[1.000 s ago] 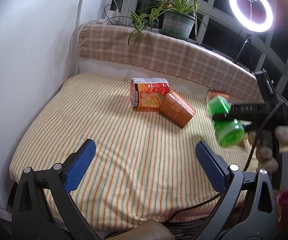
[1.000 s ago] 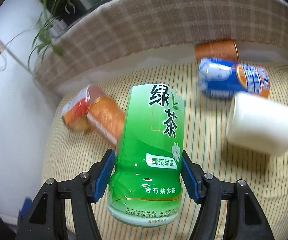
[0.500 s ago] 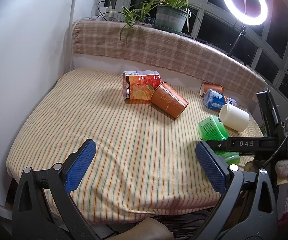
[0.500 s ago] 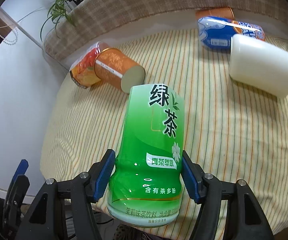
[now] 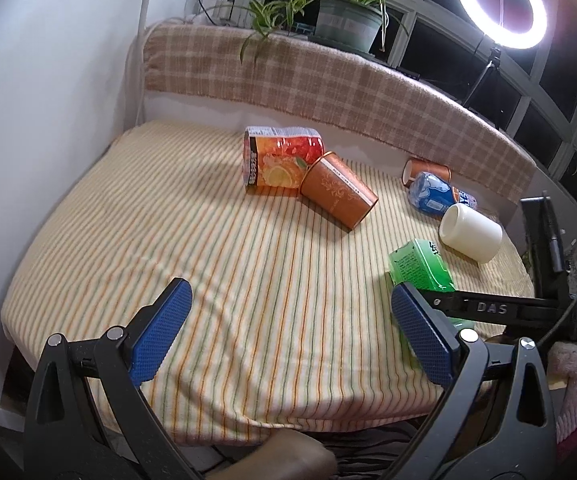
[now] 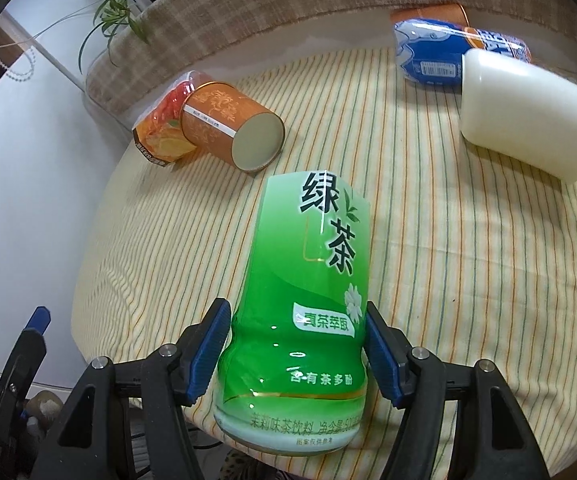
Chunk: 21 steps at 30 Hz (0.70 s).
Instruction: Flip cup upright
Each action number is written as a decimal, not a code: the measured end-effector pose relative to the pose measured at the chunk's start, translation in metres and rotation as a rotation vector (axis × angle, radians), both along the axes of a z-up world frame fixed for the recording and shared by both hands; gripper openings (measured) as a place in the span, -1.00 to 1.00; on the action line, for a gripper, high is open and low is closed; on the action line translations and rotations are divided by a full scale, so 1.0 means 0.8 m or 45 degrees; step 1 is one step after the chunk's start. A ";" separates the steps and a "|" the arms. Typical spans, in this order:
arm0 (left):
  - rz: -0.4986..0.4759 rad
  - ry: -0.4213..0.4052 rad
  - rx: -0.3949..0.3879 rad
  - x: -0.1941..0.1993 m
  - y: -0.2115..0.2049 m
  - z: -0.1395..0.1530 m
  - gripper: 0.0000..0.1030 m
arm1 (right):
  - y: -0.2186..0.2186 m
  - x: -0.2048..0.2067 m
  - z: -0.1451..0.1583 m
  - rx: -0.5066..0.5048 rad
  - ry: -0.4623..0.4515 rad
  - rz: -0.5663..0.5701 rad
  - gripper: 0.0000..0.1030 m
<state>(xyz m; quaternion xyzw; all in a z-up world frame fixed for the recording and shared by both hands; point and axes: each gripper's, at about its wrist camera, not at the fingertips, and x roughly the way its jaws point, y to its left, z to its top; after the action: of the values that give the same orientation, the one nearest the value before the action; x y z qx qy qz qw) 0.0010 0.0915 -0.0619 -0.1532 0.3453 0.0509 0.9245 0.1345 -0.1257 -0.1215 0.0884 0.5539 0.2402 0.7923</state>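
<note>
Near the right front corner of the striped bedcover [image 5: 248,280], the right gripper [image 6: 296,354] pinches the green tea cup [image 6: 308,280] across its lower body, one blue pad on each side, with the cup's far end reaching toward the middle of the cover. From the left wrist view the same cup [image 5: 420,266] looks tilted, leaning away from the front edge, with the gripper's black bar crossing it; whether any part of it touches the cloth I cannot tell. To finish the step well, I would judge that the cup should be rotated until its axis is vertical, lowered so its whole base meets the cover flat, and released only once it bears its own weight, since the soft, slightly rumpled cloth could let it topple. It should also be set clear of the white cup [image 6: 524,116] lying on its side toward the right edge. The left gripper [image 5: 288,330] hovers above the front edge with its fingers spread wide and nothing between them. An orange cup [image 5: 338,196] lies on its side nearer the back edge.
</note>
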 end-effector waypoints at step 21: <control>-0.322 0.318 -0.347 0.113 -0.066 -0.028 0.97 | -0.138 -0.083 0.050 0.002 -0.284 -0.250 0.59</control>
<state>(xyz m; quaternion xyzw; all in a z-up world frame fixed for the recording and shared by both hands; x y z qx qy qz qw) 0.0916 0.0390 -0.0843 -0.2246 0.4773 -0.0940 0.8443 0.0677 -0.2360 -0.0814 0.1155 0.4509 0.1705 0.8685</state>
